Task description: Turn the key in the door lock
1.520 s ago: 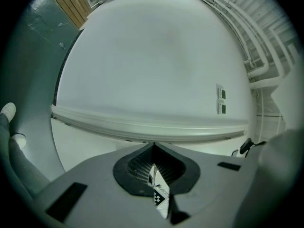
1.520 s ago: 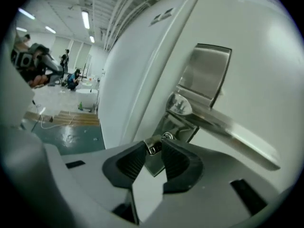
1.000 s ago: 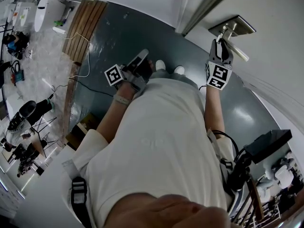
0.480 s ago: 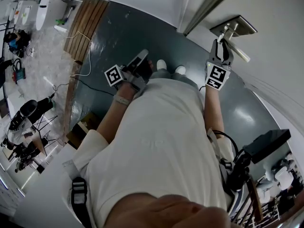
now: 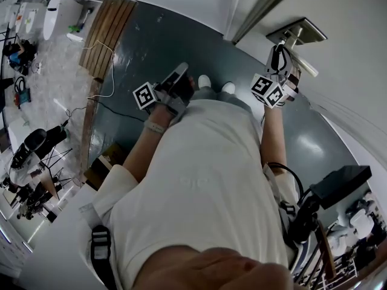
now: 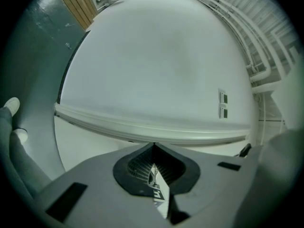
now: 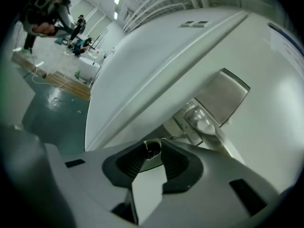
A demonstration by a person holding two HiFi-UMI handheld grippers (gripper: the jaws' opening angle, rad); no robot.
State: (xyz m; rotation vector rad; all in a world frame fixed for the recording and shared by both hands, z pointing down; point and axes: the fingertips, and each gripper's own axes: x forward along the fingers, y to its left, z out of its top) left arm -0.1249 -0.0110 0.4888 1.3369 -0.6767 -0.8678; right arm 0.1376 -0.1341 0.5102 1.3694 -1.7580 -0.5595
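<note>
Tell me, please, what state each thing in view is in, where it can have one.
Right claw, shut on the key.
Key, pinched at its head, just below the handle; how far it is turned cannot be told.
Left claw, shut, empty.
Handle, not gripped.

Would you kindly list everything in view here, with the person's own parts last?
door: one, white, upper right.
door handle: one, silver, on the door.
key: one, dark metal, near the handle, gripped by the right tool.
floor: one, dark grey-green.
wooden planks: several, brown, floor at upper left.
shoes: two, white, on the floor.
shirt: one, white, on the person.
left tool: one, grey, shut, holding nothing.
right tool: one, grey, shut on the key.
</note>
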